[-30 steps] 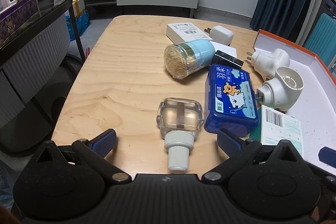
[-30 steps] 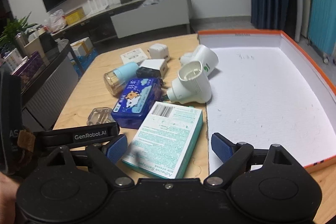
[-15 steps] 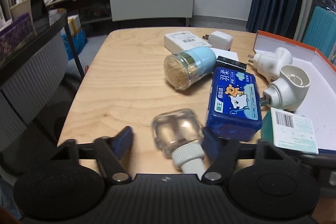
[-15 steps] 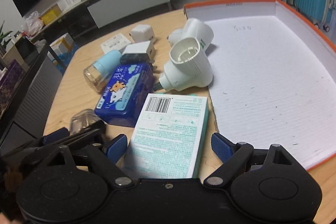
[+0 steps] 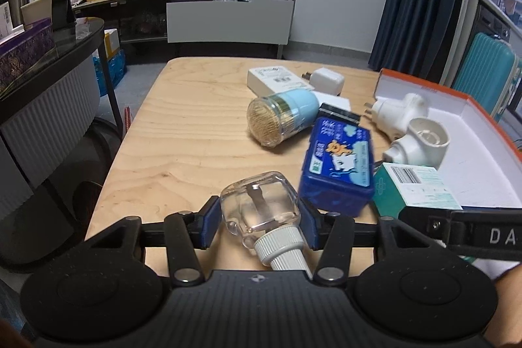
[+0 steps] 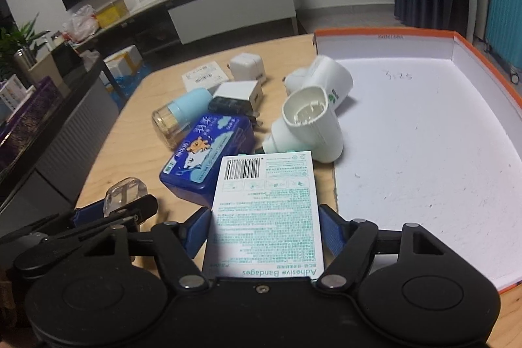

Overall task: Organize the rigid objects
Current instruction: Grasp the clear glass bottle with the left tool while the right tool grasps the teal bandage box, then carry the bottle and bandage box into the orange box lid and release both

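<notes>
The clear bottle (image 5: pixel 261 206) is pinched between the closing fingers (image 5: pixel 208 225) of the left gripper (image 5: pixel 259 225), low on the wooden bench (image 5: pixel 195 132). The bandage box (image 6: pixel 266 211) is bracketed by the right gripper (image 6: pixel 266 232), whose fingers are closing, seemingly touching its sides. At two o'clock of the bottle lies the blue tin (image 5: pixel 339 167); the orange-rimmed tray (image 6: pixel 483 54) sits at three o'clock.

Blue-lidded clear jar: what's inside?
The jar lies on its side, packed with thin wooden sticks, probably toothpicks; their ends show through the clear base. The blue lid hides the other ends.
</notes>
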Demonstrator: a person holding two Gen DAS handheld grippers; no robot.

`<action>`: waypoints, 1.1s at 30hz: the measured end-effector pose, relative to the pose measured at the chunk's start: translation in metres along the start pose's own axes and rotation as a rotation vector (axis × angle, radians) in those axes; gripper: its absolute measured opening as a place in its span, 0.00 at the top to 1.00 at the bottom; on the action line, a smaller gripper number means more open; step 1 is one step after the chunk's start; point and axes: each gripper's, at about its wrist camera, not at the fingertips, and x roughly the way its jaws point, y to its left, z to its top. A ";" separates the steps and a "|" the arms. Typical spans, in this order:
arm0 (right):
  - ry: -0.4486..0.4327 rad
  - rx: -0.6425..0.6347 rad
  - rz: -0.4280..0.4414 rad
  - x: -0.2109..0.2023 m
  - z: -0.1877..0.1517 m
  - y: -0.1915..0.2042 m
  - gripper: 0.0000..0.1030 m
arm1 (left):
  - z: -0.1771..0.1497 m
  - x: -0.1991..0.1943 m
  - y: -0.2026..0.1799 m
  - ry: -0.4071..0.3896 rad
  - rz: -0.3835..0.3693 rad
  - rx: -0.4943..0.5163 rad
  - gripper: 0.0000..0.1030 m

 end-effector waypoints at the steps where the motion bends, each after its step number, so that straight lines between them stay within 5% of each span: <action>1: -0.010 -0.008 0.005 -0.004 0.001 0.000 0.18 | 0.001 -0.003 0.000 -0.003 -0.005 -0.004 0.50; 33: -0.225 0.098 -0.138 -0.086 0.038 -0.114 0.18 | 0.042 -0.024 -0.108 -0.068 -0.238 0.073 0.50</action>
